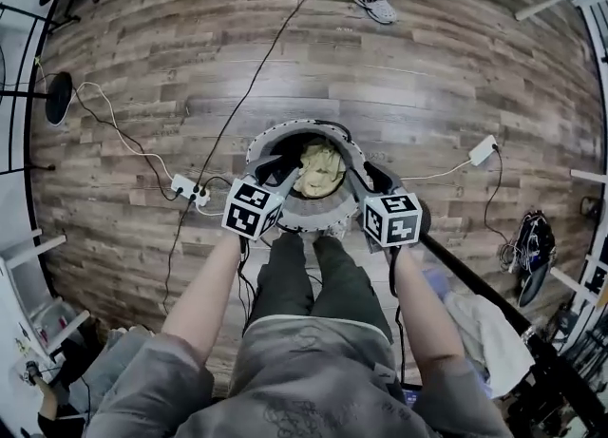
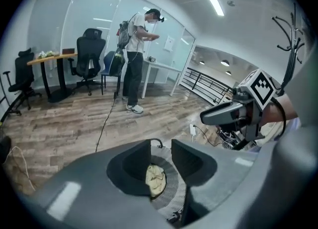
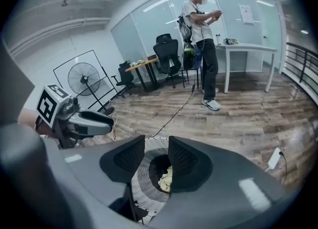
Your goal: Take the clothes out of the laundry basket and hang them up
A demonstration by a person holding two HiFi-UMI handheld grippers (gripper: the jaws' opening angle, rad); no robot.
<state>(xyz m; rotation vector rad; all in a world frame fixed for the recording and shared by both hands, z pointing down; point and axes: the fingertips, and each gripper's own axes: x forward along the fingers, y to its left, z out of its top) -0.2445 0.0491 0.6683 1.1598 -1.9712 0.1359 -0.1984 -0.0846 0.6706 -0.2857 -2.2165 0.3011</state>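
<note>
Hovering over the basket (image 1: 313,213), left tongs (image 2: 161,157) and right tongs (image 3: 157,154) gape.

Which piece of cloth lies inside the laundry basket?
The pale yellow cloth, crumpled in the basket; the white cloth lies outside, off to its right.

Wood floor (image 1: 456,56) all round me. Power strip (image 1: 190,189) near left, with a white cord (image 1: 104,113) trailing off it further left. Black cable (image 1: 275,42) runs away to the far side. White charger (image 1: 483,149) lies on the right. Person (image 3: 203,34) stands far off beside a white table (image 3: 246,49). Office chair (image 3: 166,56), wood desk (image 2: 49,59) and standing fan (image 3: 83,80) are far left. Railing (image 2: 203,81) is far right.
</note>
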